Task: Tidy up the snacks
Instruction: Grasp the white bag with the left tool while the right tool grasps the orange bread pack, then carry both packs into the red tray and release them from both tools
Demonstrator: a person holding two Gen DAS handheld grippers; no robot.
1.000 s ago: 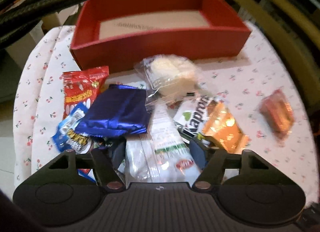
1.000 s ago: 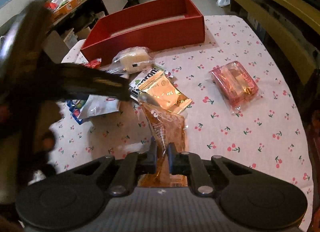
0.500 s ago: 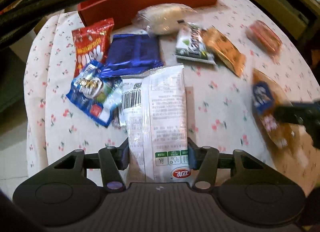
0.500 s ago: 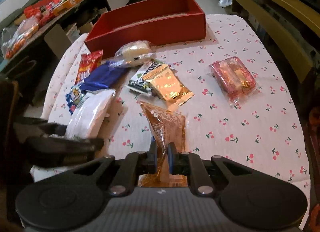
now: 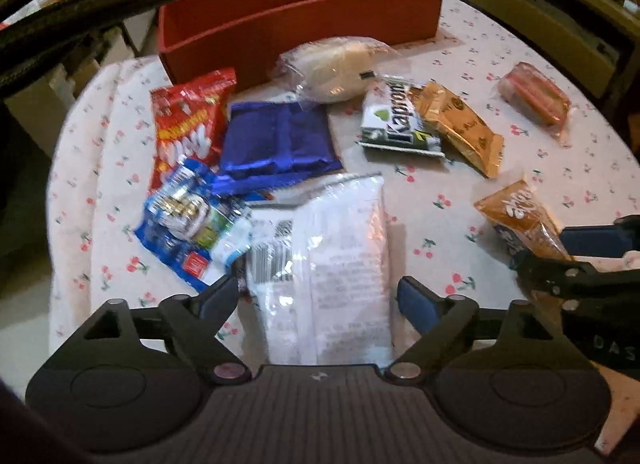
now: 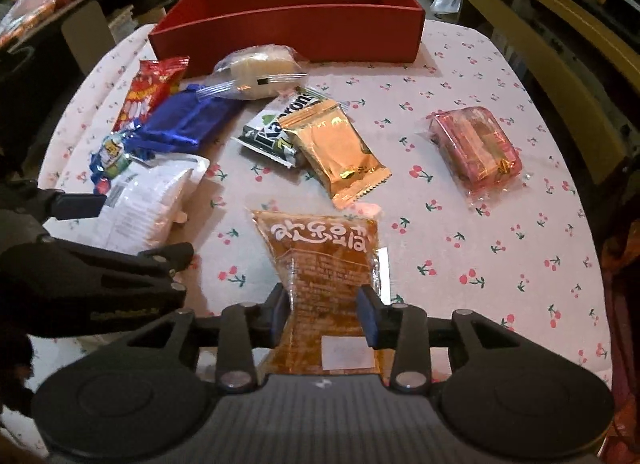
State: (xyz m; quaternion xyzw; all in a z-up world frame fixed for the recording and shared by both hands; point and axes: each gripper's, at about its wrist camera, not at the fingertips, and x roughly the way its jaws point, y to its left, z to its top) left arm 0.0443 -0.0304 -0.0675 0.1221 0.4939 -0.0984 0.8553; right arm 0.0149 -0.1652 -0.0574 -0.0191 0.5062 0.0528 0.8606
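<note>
Since half a second ago both grippers have opened: the left gripper (image 5: pixel 318 296), then clamped on the white packet (image 5: pixel 320 264), now stands with its jaws spread clear of the packet's edges, and the right gripper (image 6: pixel 323 314), then pinched tight on the brown sauce-coloured packet (image 6: pixel 320 264), has widened so its pads sit just beside the packet's sides. Whether those pads still touch the wrapper is hard to tell from this angle.

Both packets lie flat on the cherry-print bench (image 6: pixel 500 224), at six o'clock in each wrist view. Outward from the left gripper, at ten to eleven o'clock, are the blue candy bag (image 5: pixel 188 224), the red snack bag (image 5: pixel 188 120) and the dark blue pouch (image 5: pixel 276 140). At twelve o'clock sits the clear-wrapped bun (image 5: pixel 336 68), with the green-and-white packet (image 5: pixel 396 120) and gold packet (image 5: pixel 460 128) toward one o'clock and the pink tray pack (image 5: pixel 536 96) at two. The red box (image 6: pixel 288 20) stands beyond them at twelve, seemingly empty.

The step looks like setting packets apart into a tidier spread. Next, each gripper needs lifting clear before choosing another snack.
</note>
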